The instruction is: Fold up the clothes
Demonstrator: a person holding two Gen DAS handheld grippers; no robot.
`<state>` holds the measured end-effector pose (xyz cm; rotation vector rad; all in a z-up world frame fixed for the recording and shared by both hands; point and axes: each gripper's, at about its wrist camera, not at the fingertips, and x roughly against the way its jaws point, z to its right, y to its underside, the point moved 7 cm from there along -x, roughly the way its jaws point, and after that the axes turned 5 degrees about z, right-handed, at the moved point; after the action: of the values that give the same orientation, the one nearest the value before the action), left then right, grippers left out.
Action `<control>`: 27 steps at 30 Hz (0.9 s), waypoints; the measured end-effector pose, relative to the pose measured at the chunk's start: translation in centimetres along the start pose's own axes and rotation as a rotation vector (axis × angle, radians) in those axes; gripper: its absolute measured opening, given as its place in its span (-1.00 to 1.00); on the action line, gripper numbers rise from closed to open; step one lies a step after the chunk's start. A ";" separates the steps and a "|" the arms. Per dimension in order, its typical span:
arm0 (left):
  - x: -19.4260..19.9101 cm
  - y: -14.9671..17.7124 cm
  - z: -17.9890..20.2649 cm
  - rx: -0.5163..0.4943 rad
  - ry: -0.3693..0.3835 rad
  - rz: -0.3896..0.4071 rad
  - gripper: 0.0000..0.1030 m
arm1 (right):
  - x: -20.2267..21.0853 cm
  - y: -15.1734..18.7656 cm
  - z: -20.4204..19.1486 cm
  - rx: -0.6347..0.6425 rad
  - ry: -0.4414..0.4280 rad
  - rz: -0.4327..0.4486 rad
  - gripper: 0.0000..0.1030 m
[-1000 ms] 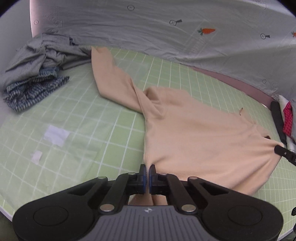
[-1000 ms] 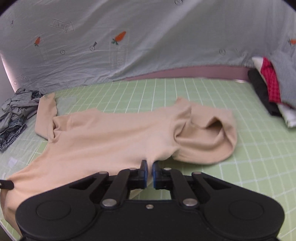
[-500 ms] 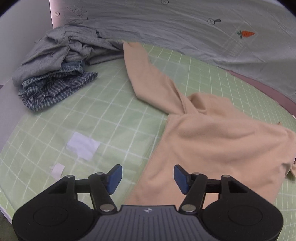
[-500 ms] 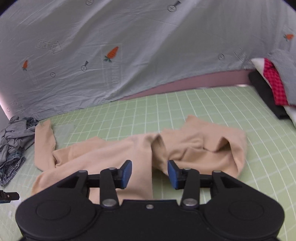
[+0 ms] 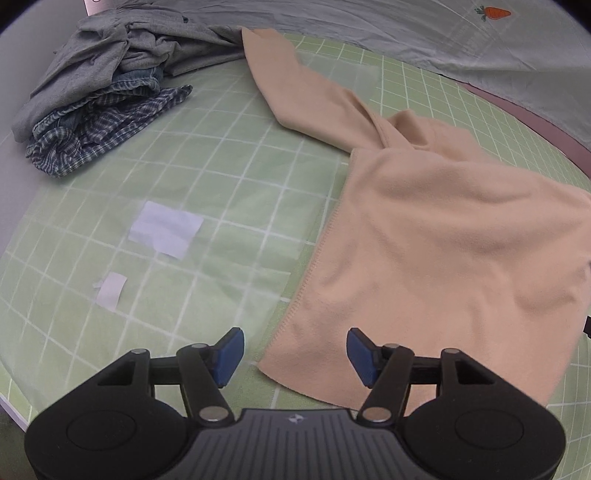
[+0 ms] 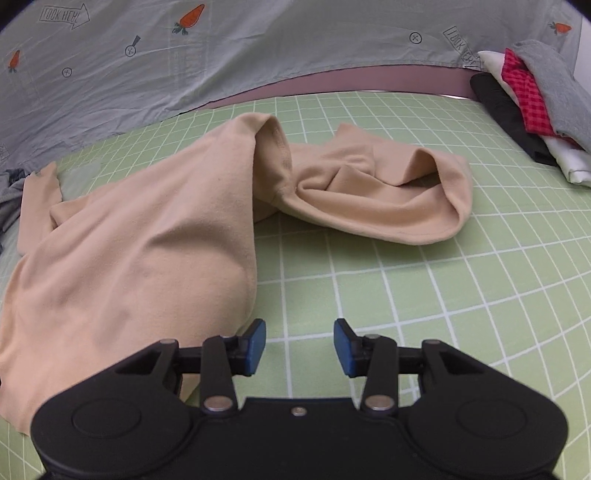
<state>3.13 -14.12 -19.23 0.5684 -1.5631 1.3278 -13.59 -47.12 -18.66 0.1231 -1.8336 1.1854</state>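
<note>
**Both grippers open over the beige top**

Left wrist view: left gripper [image 5: 295,356] sits low at 6 o'clock, jaws spread wide, blue pads [image 5: 229,355] holding nothing. The near hem corner of the beige top [image 5: 436,251] lies between and just ahead of the pads; contact cannot be judged. The top spreads over the green grid mat [image 5: 221,147] from centre toward 3 o'clock, with one long sleeve [image 5: 295,88] running up toward 12 o'clock. The sleeve end meets a heap of grey and blue-checked clothes [image 5: 107,88] at 10 to 11 o'clock. Two white paper scraps [image 5: 166,229] lie on the mat at 9 o'clock, apart from the top. A grey carrot-print sheet [image 5: 443,33] hangs along the far edge.

Right wrist view: right gripper [image 6: 298,345] at 6 o'clock, jaws parted, nothing between them but bare mat [image 6: 443,295]. The left pad is just beside the top's [image 6: 140,266] near edge. The top's body fills 7 to 11 o'clock, and its bunched part lies crumpled from centre toward 2 o'clock. Stacked clothes [image 6: 528,107], black, white, red-checked and grey, sit at 2 o'clock, well apart from the top.
</note>
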 end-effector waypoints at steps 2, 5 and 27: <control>-0.1 0.2 -0.3 0.008 -0.001 -0.011 0.22 | 0.2 -0.2 -1.1 -0.007 -0.036 0.014 -0.18; -0.3 0.5 -0.6 0.014 -0.001 -0.021 0.22 | 0.1 -0.4 -3.2 0.014 -0.075 0.021 -0.18; -1.0 0.4 -0.6 -0.079 0.005 -0.035 0.26 | 1.2 -0.6 -4.9 0.074 -0.052 0.027 -0.94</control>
<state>3.44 -13.71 -20.35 0.5410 -1.5874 1.2352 -10.88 -43.20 -16.82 0.1727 -1.8418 1.2803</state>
